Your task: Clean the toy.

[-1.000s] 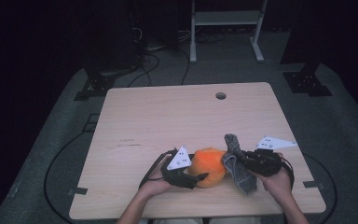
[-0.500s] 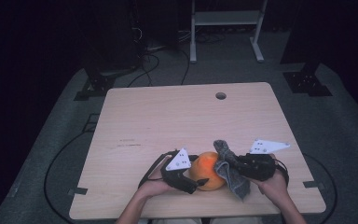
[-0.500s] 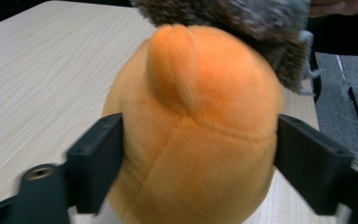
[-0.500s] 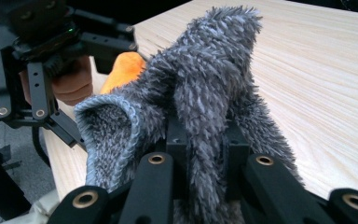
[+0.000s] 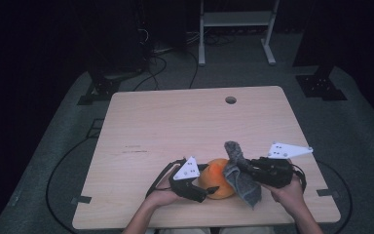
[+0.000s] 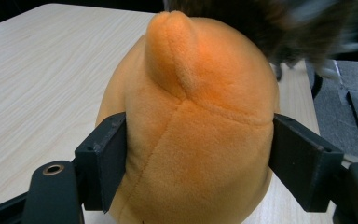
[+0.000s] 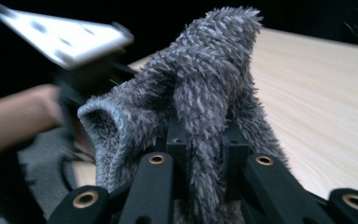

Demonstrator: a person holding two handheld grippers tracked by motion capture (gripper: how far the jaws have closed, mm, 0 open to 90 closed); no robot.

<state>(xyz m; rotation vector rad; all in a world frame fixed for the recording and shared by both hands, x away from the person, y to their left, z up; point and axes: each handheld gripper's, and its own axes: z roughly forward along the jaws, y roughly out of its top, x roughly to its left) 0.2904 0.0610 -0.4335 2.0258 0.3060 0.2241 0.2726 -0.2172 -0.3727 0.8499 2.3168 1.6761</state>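
At the near edge of the table (image 5: 175, 122), the orange plush toy (image 5: 217, 178) is clasped on both flanks by the left gripper (image 5: 203, 187), whose jaws have just been closing slightly; just to its right, the grey cloth (image 5: 241, 176) is pinched tight in the right gripper (image 5: 247, 169), draped against the toy's right side; the cloth's long axis hangs towards the person; beyond lies bare tabletop.

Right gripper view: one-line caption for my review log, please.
Right gripper pinches a fuzzy grey cloth over the wooden table, left gripper blurred behind.
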